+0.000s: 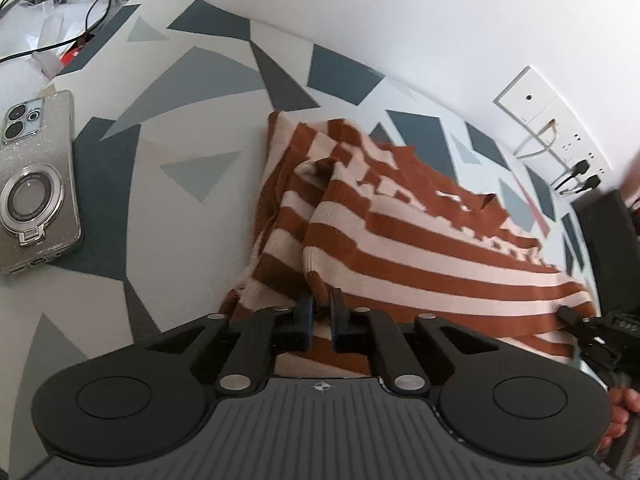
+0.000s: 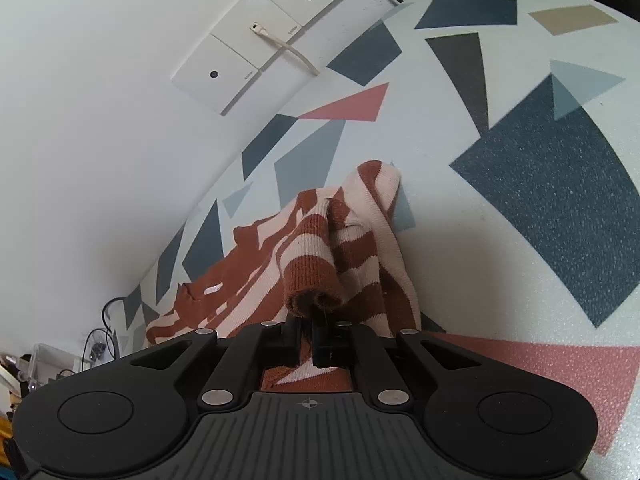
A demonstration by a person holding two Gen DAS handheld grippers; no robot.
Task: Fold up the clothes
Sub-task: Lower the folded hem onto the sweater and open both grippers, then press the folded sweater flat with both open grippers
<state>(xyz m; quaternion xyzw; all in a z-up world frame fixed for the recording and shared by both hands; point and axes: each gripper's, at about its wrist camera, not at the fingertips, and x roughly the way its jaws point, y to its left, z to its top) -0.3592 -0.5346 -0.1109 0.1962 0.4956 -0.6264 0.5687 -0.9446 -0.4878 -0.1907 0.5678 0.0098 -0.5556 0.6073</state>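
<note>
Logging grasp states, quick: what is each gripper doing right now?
Left gripper: shut on the striped sweater.
Right gripper: shut on the same sweater's edge.

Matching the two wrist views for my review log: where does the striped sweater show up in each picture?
Left wrist: the striped sweater fills the centre and right, a fold pinched in the left claw; the right claw grips its right edge.
Right wrist: the sweater sits centre-left, bunched above the right claw.
Shared landmark: the white wall socket panel.
</note>
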